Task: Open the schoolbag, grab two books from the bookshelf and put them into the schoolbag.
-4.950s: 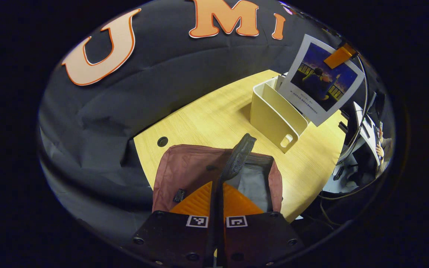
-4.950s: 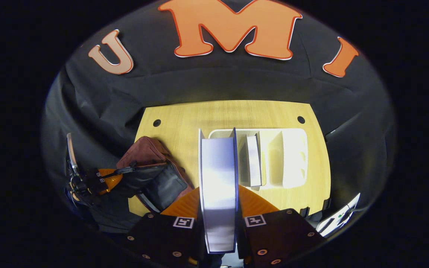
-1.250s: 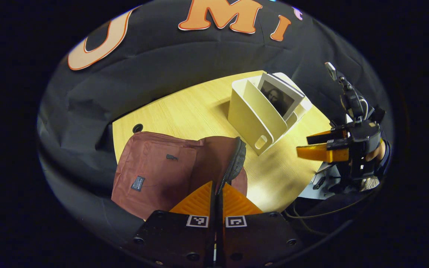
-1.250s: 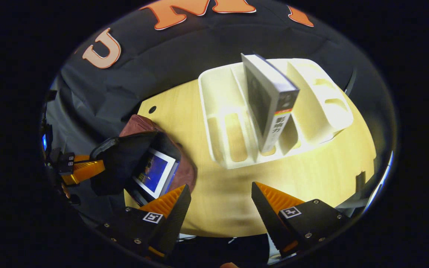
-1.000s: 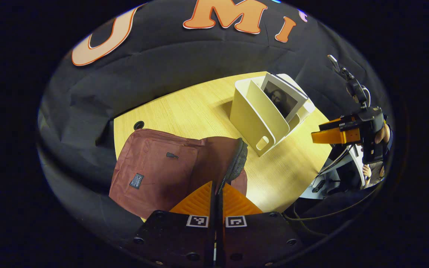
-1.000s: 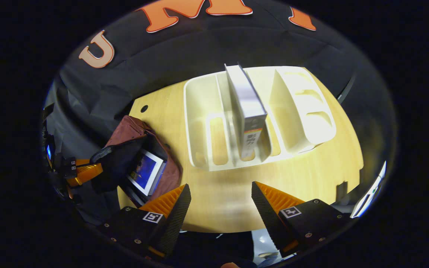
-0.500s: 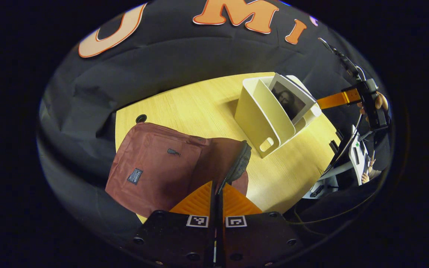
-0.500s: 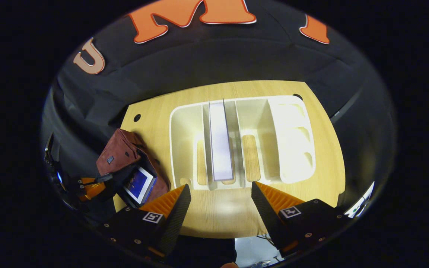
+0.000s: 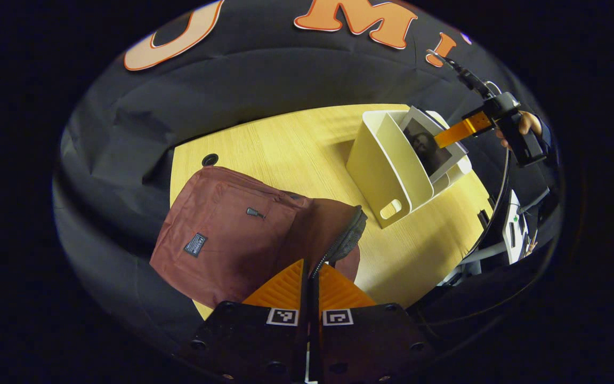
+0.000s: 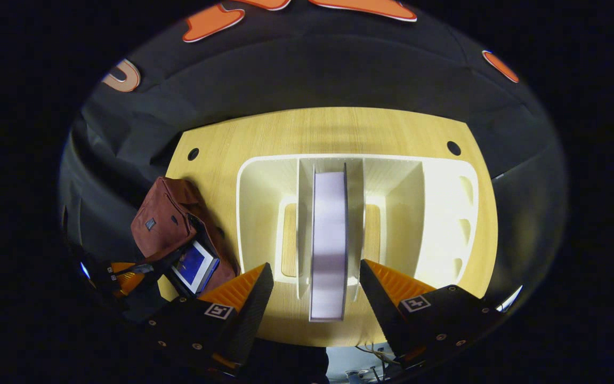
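The maroon schoolbag [image 9: 227, 240] lies on the left of the wooden table [image 9: 285, 149]. My left gripper [image 9: 311, 265] is shut on the black mesh edge [image 9: 347, 242] of its opening and holds it up. In the right gripper view the schoolbag [image 10: 160, 221] gapes, with a blue-covered book [image 10: 191, 264] inside and the left gripper [image 10: 120, 269] beside it. A second book [image 10: 328, 240] stands upright in the middle slot of the cream bookshelf [image 10: 264, 213]. My right gripper [image 10: 316, 265] is open, with one finger on each side of this book's near end and apart from it. In the left gripper view the right gripper [image 9: 459, 130] hovers over the book [image 9: 427, 149].
The bookshelf [image 9: 379, 165] stands at the table's right half, and its other slots [image 10: 392, 208] hold nothing. Round cable holes [image 10: 453, 148] sit near the table's back corners. A desk with equipment [image 9: 512, 229] is past the table's right edge.
My right gripper, which dropped the blue-covered book in the bag earlier, has swung squarely over the bookshelf and come down, open, astride the upright book. My left gripper keeps hold of the bag's edge.
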`<act>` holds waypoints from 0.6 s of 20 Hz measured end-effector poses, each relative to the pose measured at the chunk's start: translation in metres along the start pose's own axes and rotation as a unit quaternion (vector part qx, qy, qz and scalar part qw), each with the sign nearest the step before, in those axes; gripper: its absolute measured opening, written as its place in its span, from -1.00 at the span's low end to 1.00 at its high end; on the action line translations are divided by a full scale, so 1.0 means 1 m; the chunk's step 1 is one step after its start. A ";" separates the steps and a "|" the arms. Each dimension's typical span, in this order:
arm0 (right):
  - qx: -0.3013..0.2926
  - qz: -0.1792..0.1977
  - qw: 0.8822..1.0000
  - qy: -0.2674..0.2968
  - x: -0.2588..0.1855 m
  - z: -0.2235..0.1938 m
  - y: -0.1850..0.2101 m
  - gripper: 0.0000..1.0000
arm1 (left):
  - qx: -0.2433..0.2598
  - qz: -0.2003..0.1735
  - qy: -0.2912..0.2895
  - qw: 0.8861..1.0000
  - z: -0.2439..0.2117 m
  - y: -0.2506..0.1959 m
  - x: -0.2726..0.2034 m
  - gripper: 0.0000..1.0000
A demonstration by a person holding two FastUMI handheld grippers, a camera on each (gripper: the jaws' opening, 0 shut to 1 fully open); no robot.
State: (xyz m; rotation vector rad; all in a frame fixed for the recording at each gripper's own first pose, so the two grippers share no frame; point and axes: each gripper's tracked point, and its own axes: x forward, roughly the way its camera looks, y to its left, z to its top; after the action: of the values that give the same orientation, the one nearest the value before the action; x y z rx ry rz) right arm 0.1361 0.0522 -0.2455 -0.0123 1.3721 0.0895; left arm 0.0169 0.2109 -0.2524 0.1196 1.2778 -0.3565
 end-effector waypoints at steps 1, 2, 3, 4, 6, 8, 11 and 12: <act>-0.002 0.003 1.000 0.005 0.007 0.004 0.002 0.95 | -0.003 0.004 0.002 1.000 0.000 0.001 -0.001 -0.95; -0.004 0.003 1.000 0.013 0.013 0.005 0.002 0.92 | -0.006 0.008 0.003 1.000 -0.001 0.001 -0.002 -0.95; -0.008 0.003 1.000 0.021 0.017 0.005 0.003 0.90 | -0.009 0.010 0.003 1.000 -0.001 0.000 -0.003 -0.95; -0.015 -0.002 0.999 0.030 0.023 0.004 0.002 0.86 | -0.012 0.011 0.004 1.000 -0.003 0.000 -0.005 -0.94; -0.018 -0.006 0.999 0.046 0.035 0.002 0.004 0.74 | -0.019 0.013 0.001 1.000 -0.005 -0.001 -0.004 -0.94; -0.009 -0.009 0.998 0.054 0.042 0.003 0.005 0.51 | -0.025 0.013 -0.001 1.000 -0.006 -0.003 -0.005 -0.95; -0.014 -0.026 0.998 0.062 0.053 0.001 -0.003 0.19 | -0.027 0.013 -0.002 1.000 -0.007 -0.003 -0.006 -0.95; -0.019 -0.038 0.997 0.070 0.055 -0.002 -0.009 0.01 | -0.027 0.012 -0.003 1.000 -0.008 -0.004 -0.005 -0.95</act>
State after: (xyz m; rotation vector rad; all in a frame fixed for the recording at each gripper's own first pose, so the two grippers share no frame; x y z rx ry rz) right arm 0.1459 0.0459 -0.3003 -0.1053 1.5089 0.0520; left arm 0.0072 0.2101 -0.2490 0.0892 1.2787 -0.3011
